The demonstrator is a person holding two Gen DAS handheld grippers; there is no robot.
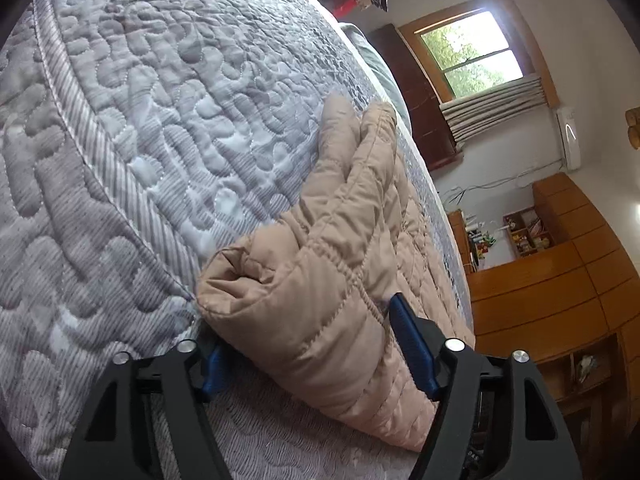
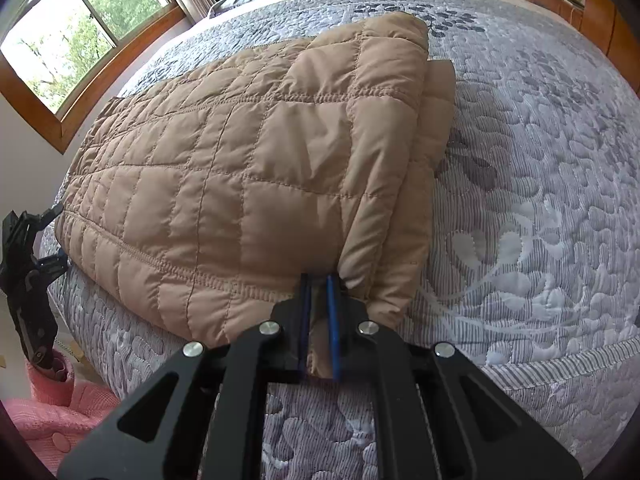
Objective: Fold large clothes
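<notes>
Jacket (image 2: pixel 248 168) edge pinched in right gripper (image 2: pixel 319 320) — left gripper (image 1: pixel 316 344) straddles other end.

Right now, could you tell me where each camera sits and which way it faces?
Left wrist: on the left gripper, tilted sideways, looking along the bed toward a window; its blue pads straddle the folded tan jacket's end.
Right wrist: on the right gripper, angled down over the bed's near edge; jaws pinch the jacket's corner; a pink sleeve shows.
Shared: jacket, bed, window, left gripper.
</notes>
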